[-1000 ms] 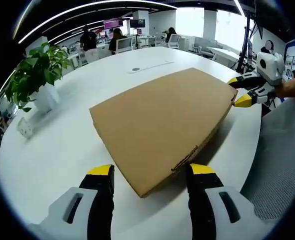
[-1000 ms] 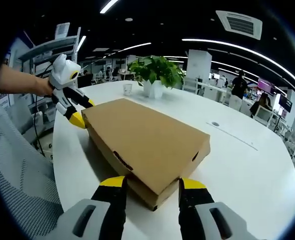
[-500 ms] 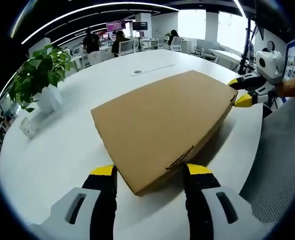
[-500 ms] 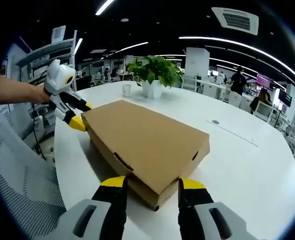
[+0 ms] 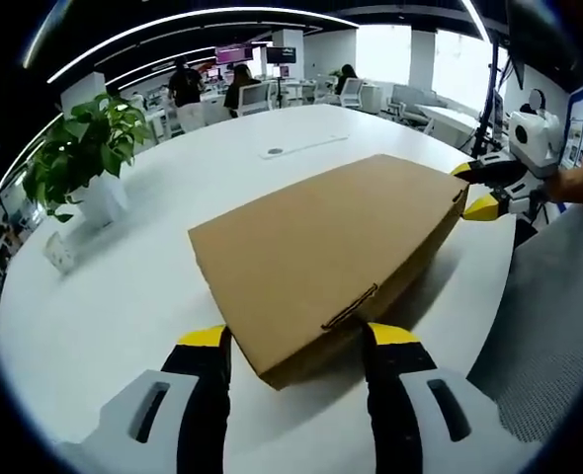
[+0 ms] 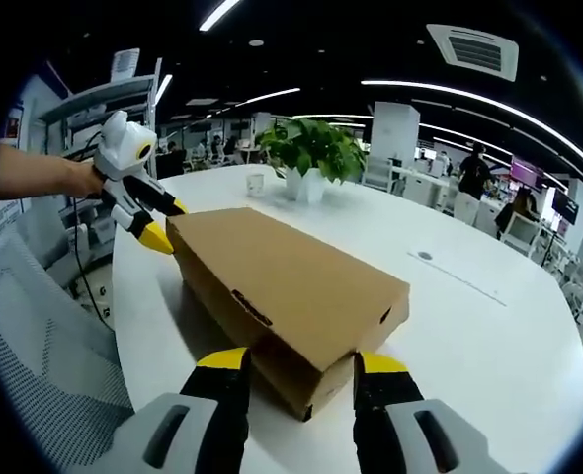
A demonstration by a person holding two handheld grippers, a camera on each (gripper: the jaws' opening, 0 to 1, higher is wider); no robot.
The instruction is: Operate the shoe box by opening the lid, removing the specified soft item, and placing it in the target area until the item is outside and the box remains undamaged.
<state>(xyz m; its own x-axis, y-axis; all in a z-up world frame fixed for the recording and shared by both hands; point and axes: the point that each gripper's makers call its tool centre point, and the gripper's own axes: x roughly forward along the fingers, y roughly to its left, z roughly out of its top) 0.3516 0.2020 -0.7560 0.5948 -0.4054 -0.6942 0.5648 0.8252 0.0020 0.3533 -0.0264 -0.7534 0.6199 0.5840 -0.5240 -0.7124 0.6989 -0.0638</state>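
While the closed box point(image 5: 321, 255) lies near the desk point(image 5: 124, 296) edge, the left gripper point(image 5: 297, 341) and right gripper point(image 6: 299, 367) straddle opposite corners, jaws spread. Light, easily creased cardboard; judged best lifted at the lid's front lip.

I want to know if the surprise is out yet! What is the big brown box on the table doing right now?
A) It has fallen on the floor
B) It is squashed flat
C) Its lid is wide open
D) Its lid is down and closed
D: the cardboard shoe box lies on the white table with its lid flat on top, while the left gripper and right gripper each sit at an end.
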